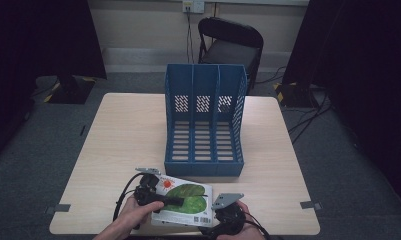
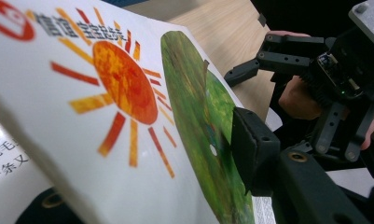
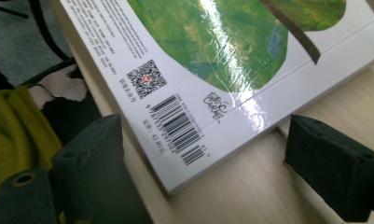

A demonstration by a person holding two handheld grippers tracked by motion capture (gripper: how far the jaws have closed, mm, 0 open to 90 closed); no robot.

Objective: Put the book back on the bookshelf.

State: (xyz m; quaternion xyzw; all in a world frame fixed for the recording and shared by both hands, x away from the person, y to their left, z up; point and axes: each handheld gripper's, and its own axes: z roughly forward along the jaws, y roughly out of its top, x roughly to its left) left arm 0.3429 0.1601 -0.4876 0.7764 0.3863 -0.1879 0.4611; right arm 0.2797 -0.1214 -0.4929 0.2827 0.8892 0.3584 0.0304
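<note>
Book (image 1: 184, 199) lies flat on the table (image 1: 123, 135) just in front of the blue rack (image 1: 204, 120). My left fingers (image 2: 252, 149) clamp its near-left edge, one above and one beneath, probably to tip it upright for a slot. My right fingers (image 3: 329, 163) stand open, straddling the barcode corner to steady it.

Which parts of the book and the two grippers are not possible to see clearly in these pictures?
- Book: its near edge, in the high view, is covered by the hands.
- Left gripper: in its own view, the second jaw is under the book, so only the jaw on the cover is visible.
- Book's small print: too small in the right gripper view.
- Right gripper: in the high view, its grey plate covers the jaws.
</note>
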